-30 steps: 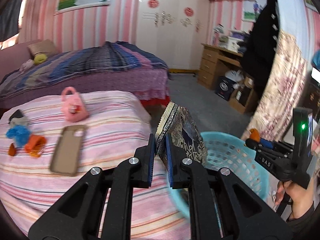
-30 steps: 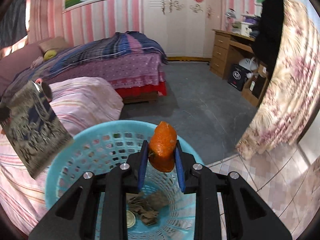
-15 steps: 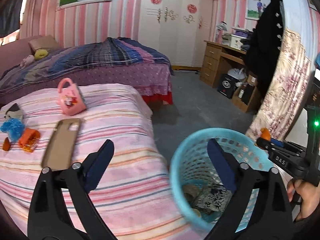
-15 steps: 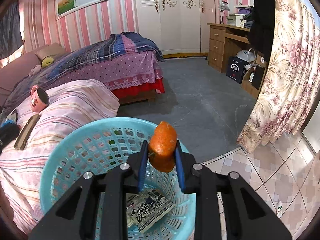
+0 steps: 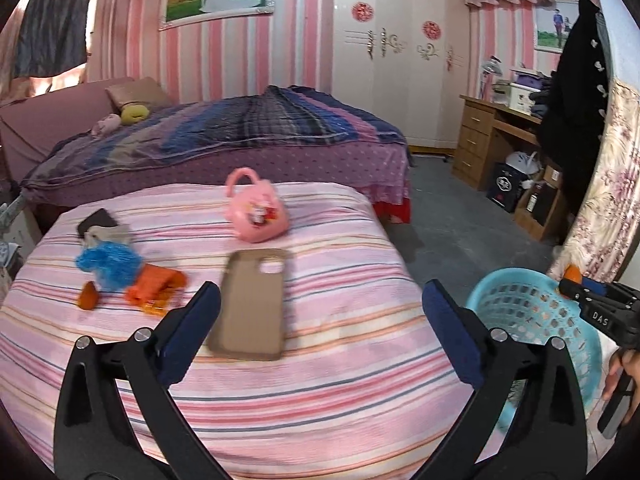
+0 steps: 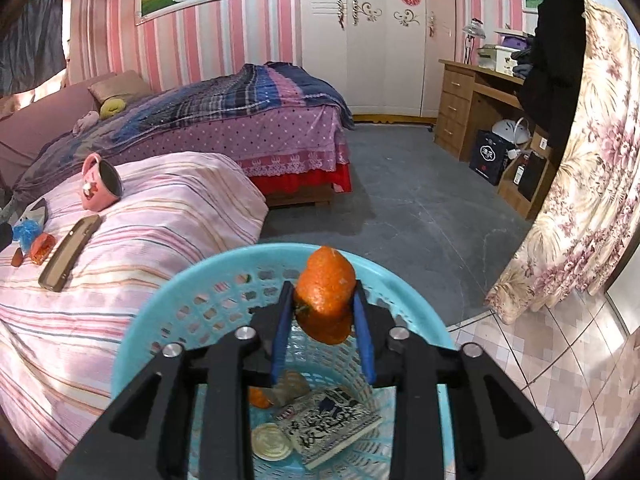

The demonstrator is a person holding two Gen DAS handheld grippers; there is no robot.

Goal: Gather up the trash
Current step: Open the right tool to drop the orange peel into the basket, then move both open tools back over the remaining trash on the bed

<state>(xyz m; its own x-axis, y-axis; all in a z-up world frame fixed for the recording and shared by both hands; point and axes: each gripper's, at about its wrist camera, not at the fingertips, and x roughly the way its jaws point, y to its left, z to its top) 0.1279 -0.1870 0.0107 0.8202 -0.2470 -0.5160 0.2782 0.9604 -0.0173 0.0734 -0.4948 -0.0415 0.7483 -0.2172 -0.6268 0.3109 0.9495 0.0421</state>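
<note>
in the left wrist view the left gripper (image 5: pixel 320 330) hangs over the pink striped bedcover (image 5: pixel 328 396) with its jaws spread wide and opening, nothing between them, a brown phone case (image 5: pixel 250 306) lying just ahead and orange scraps (image 5: pixel 154 290) beside a blue tuft (image 5: pixel 108 264) to the left, the blue basket (image 5: pixel 532 312) off the bed's right edge. in the right wrist view the right gripper (image 6: pixel 324 326) is over the basket (image 6: pixel 168 300), its narrow jaws opening around an orange peel (image 6: pixel 326 294) that sits between the pads, and a printed packet (image 6: pixel 330 426) and a round lid (image 6: pixel 272 440) lie at the bottom.
</note>
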